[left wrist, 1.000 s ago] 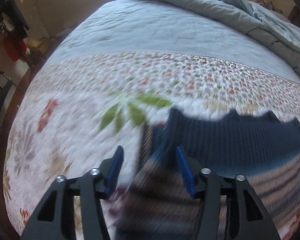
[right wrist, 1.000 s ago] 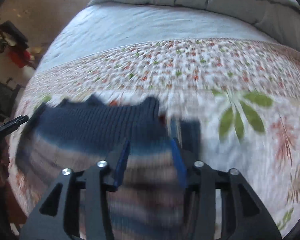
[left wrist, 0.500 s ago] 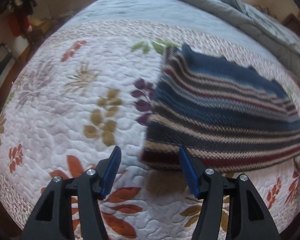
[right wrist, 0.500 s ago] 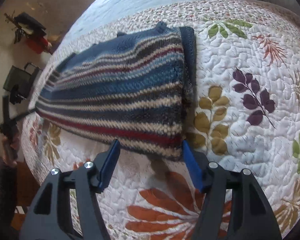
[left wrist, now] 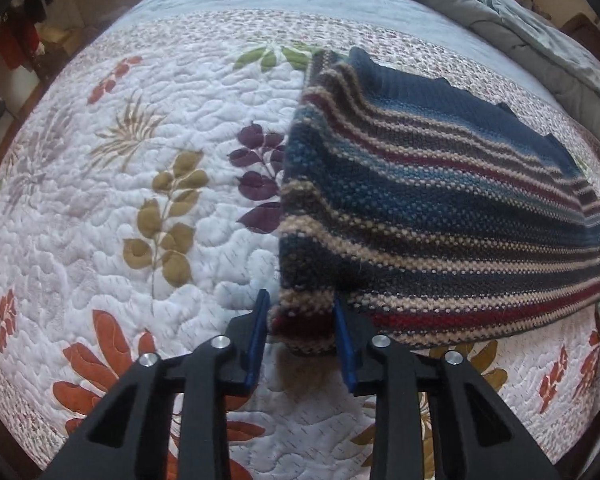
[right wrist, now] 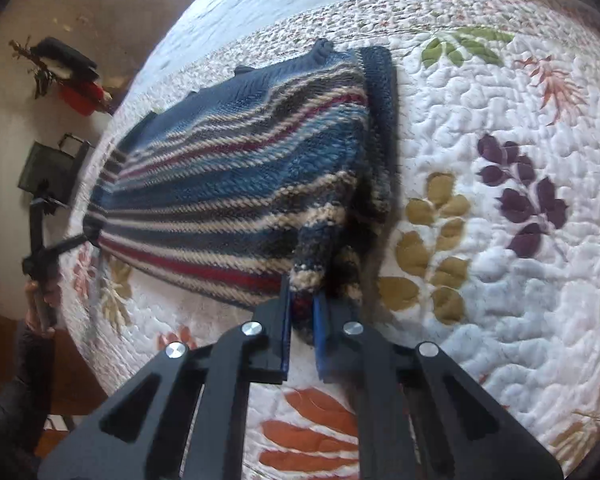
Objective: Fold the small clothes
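We see a white quilted bedspread with leaf prints point(left wrist: 100, 220) across the bed; a striped blue, cream and red knitted sweater point(left wrist: 440, 208) lies folded near its front edge. Our left gripper point(left wrist: 300, 320) and right gripper point(right wrist: 302, 304), fingers just closed in, each pinch a near corner.

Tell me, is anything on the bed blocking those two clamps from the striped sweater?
Nothing visible. The left gripper and right gripper each have jaws closed on a near corner of the striped sweater; only bare floral quilt surrounds it.
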Action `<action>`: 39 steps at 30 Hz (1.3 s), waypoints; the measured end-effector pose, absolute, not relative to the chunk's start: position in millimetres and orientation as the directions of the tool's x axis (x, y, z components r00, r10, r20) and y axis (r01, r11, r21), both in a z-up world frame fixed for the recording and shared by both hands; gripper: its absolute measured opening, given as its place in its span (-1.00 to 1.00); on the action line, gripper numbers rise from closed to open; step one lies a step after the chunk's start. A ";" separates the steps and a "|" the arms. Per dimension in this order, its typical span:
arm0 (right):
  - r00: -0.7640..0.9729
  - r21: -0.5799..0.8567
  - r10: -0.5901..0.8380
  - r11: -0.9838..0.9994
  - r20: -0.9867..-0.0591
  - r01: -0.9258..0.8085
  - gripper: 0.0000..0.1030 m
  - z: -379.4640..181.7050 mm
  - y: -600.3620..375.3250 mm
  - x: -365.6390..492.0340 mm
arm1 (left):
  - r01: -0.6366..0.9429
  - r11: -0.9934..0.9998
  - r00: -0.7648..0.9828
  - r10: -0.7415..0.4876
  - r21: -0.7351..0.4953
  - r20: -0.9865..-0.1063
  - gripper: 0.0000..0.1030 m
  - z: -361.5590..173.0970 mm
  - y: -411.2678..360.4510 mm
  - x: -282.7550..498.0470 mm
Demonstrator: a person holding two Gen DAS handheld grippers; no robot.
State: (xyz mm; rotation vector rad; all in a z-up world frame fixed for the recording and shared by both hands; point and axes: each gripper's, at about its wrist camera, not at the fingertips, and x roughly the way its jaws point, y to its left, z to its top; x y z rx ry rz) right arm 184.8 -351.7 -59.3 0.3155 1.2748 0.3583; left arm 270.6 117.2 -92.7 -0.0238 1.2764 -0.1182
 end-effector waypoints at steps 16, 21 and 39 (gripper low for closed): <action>0.257 0.420 0.414 0.907 -0.874 -0.033 0.42 -51.1 -368.5 188.1 | 0.063 0.989 0.261 -0.146 -0.134 -0.954 0.72 -74.9 133.1 277.0; 0.200 0.499 0.484 0.866 -0.852 0.028 0.52 -72.2 -376.0 207.2 | 0.011 0.977 0.167 -0.214 -0.215 -0.963 0.72 -102.6 142.7 298.8; 0.185 0.588 0.578 0.809 -0.795 -0.003 -0.61 -91.3 -354.1 206.9 | 0.017 0.978 0.153 -0.208 -0.208 -0.966 -0.31 -111.7 91.2 312.1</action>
